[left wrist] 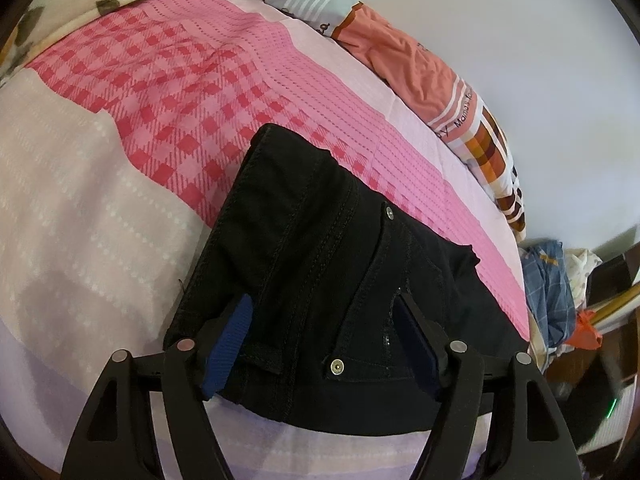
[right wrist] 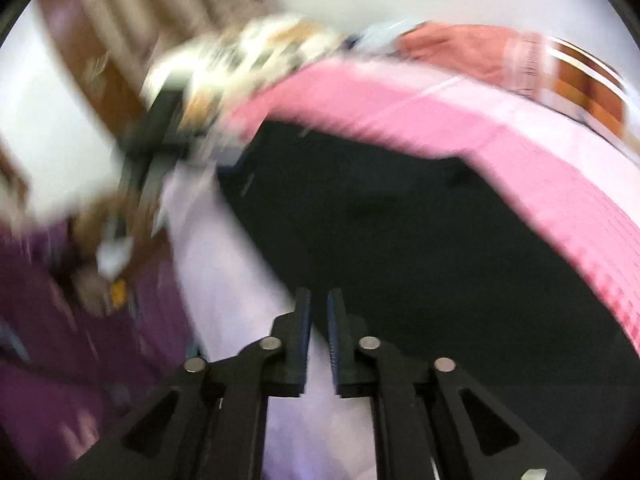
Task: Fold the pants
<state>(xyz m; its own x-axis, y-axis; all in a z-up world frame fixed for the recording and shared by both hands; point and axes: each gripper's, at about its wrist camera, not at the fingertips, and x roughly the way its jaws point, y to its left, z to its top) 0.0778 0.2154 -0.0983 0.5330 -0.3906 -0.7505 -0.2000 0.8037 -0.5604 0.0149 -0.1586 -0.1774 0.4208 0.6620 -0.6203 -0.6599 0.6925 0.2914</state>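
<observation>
Black jeans (left wrist: 320, 248) lie folded on the pink bed cover (left wrist: 180, 92), waistband and two metal rivets toward me. My left gripper (left wrist: 324, 298) stands open and wide over the waist end. Its blue pads (left wrist: 228, 340) come down on the fabric, which spreads flat between the fingers and past them on both sides. The right wrist view is badly blurred. In it the jeans (right wrist: 420, 260) show as a dark mass ahead and to the right. My right gripper (right wrist: 319, 293) hangs above the pale sheet (right wrist: 248, 280) with its jaws almost together and nothing between them.
A rumpled orange and striped quilt (left wrist: 412, 68) lies along the bed's far edge by the wall. Piled clothes (left wrist: 548, 292) and furniture stand off the bed's right end. A purple sleeve (right wrist: 60, 340) and a blurred dark frame (right wrist: 152, 148) show at the left of the right wrist view.
</observation>
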